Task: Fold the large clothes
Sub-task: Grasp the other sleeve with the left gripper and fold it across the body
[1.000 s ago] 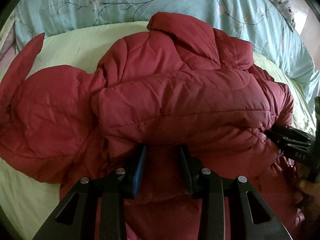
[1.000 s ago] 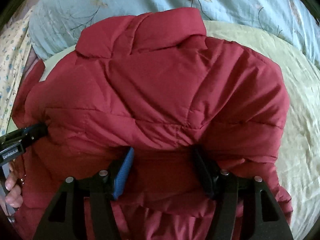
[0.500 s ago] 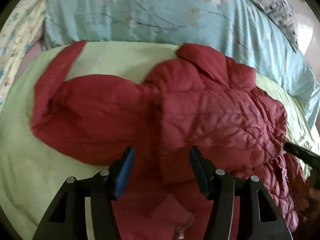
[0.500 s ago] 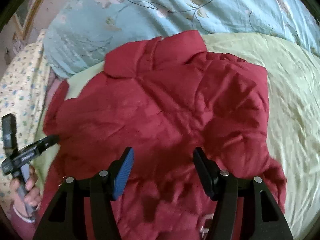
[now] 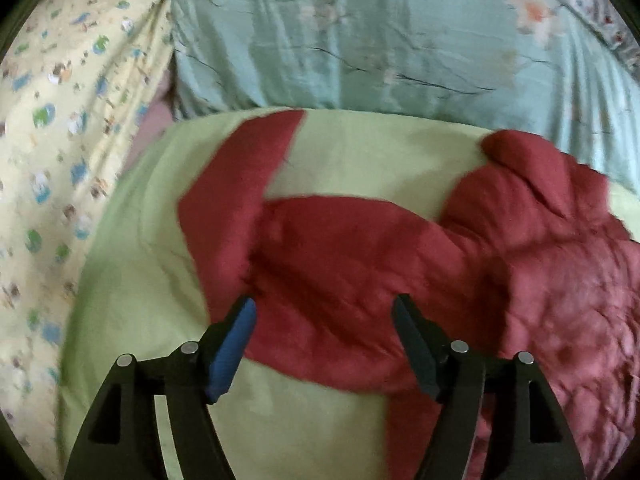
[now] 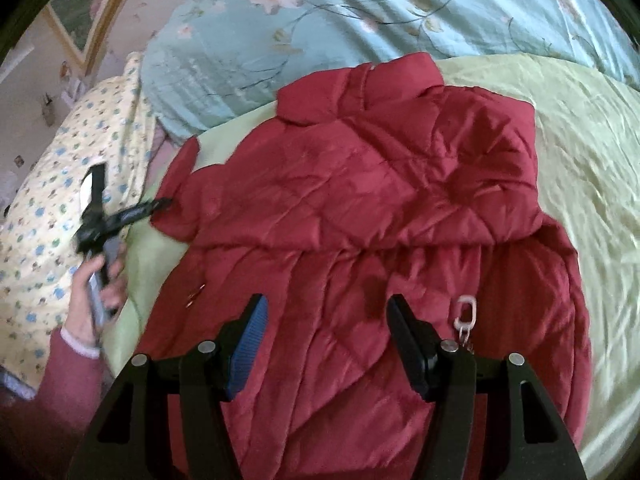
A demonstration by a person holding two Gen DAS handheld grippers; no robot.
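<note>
Jacket (image 6: 360,208): red, quilted, lying on your bed's green sheet (image 6: 580,152).
Left gripper (image 5: 324,320): your jaws opening, nothing clamped.
Right gripper (image 6: 326,316): jaws apart, above jacket, empty.

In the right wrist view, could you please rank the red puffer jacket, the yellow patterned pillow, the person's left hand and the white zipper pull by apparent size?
1. Red puffer jacket
2. Yellow patterned pillow
3. Left hand
4. White zipper pull

The pillow is partly cropped, so its rank reflects only its visible part.
</note>
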